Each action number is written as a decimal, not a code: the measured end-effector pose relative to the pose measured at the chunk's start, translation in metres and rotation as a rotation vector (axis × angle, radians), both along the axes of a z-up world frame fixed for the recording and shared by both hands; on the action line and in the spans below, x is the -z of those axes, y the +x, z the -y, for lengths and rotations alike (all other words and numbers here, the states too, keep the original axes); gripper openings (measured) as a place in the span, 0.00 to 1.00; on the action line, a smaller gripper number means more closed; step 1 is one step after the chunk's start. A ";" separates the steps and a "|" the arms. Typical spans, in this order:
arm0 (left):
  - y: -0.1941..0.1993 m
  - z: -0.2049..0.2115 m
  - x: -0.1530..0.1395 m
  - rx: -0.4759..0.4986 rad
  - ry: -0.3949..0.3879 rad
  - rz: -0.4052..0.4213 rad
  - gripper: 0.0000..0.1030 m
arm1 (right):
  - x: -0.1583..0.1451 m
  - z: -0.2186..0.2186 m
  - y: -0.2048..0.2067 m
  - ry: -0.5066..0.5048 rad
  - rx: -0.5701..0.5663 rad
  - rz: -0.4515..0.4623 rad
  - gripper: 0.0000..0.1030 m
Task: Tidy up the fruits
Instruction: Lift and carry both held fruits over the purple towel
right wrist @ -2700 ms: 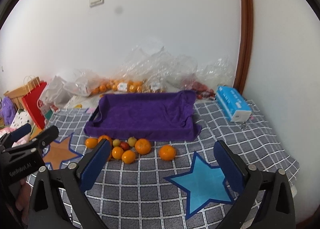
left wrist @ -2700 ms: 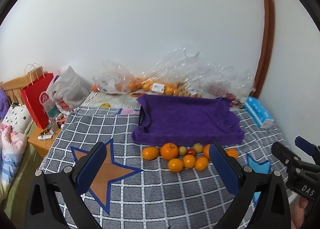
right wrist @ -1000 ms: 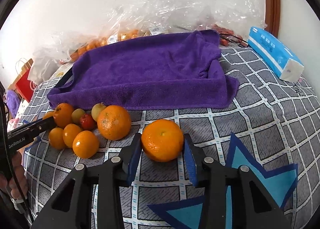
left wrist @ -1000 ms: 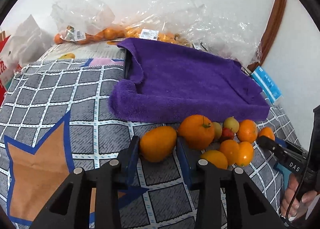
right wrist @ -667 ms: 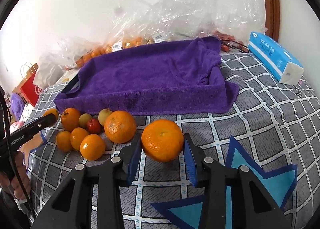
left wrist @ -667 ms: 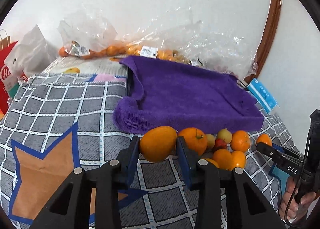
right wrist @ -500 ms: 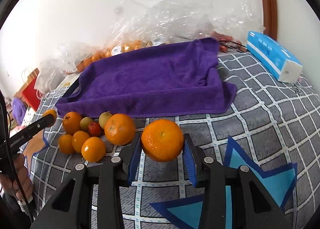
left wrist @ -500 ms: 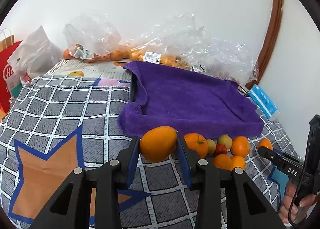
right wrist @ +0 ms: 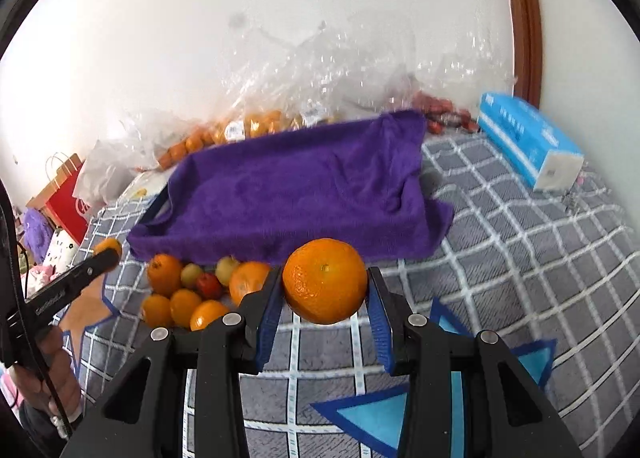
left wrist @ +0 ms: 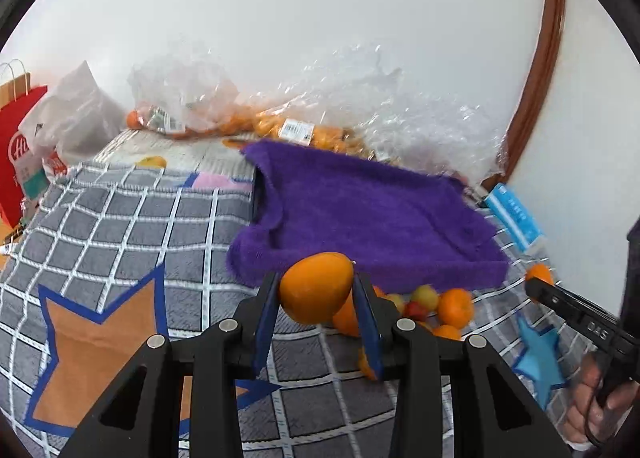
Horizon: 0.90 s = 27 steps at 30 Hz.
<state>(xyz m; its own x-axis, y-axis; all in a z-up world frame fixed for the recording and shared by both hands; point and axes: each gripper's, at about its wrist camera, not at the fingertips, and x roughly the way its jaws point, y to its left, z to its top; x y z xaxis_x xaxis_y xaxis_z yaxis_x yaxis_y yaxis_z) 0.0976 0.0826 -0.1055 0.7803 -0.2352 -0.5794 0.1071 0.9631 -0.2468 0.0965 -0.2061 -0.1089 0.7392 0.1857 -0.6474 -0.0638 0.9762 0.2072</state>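
My left gripper (left wrist: 316, 294) is shut on an oval orange fruit (left wrist: 316, 286) and holds it above the mat, in front of the purple towel-lined tray (left wrist: 360, 214). My right gripper (right wrist: 324, 290) is shut on a round orange (right wrist: 325, 281) and holds it above the mat, in front of the same tray (right wrist: 296, 194). A cluster of several small oranges and small green and red fruits (right wrist: 192, 290) lies on the mat by the tray's near edge; it also shows in the left wrist view (left wrist: 436, 306), partly hidden by my left gripper.
A grey checked mat with star patterns (right wrist: 520, 258) covers the surface. Clear plastic bags of oranges (left wrist: 280, 126) lie along the wall behind the tray. A blue tissue box (right wrist: 528, 138) sits to the right. A red paper bag (left wrist: 16, 154) stands at far left.
Both grippers closed on their fruits, lifted them off the mat and have risen and moved forward towards the tray. The cluster on the mat has stayed put.
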 end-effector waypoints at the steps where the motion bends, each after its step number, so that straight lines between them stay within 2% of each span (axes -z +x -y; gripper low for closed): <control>1: -0.001 0.000 -0.006 -0.007 0.010 0.005 0.34 | -0.006 0.000 0.002 -0.001 -0.006 0.013 0.39; 4: 0.005 -0.004 -0.021 -0.032 0.021 -0.020 0.34 | -0.020 0.002 0.011 -0.006 -0.013 0.043 0.39; 7: 0.019 -0.011 -0.033 -0.048 -0.010 -0.060 0.34 | -0.033 0.003 0.022 -0.018 -0.005 0.073 0.39; 13: 0.056 -0.010 -0.051 -0.103 -0.017 -0.025 0.34 | -0.060 0.005 0.053 -0.011 -0.010 0.132 0.39; 17: 0.083 -0.004 -0.050 -0.102 -0.035 -0.026 0.34 | -0.070 -0.002 0.078 -0.037 -0.022 0.162 0.39; 22: 0.116 0.009 -0.036 -0.087 -0.027 -0.040 0.34 | -0.062 -0.008 0.105 -0.030 -0.041 0.152 0.39; 27: 0.134 0.015 -0.010 -0.054 -0.046 -0.062 0.34 | -0.029 -0.010 0.127 -0.053 -0.033 0.082 0.39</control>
<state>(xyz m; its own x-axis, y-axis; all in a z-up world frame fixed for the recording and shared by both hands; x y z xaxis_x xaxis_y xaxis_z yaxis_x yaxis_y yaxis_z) 0.2321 0.0680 -0.0950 0.7556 -0.2211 -0.6166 0.0382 0.9546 -0.2955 0.2232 -0.1964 -0.0799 0.7844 0.1782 -0.5942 -0.1110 0.9827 0.1483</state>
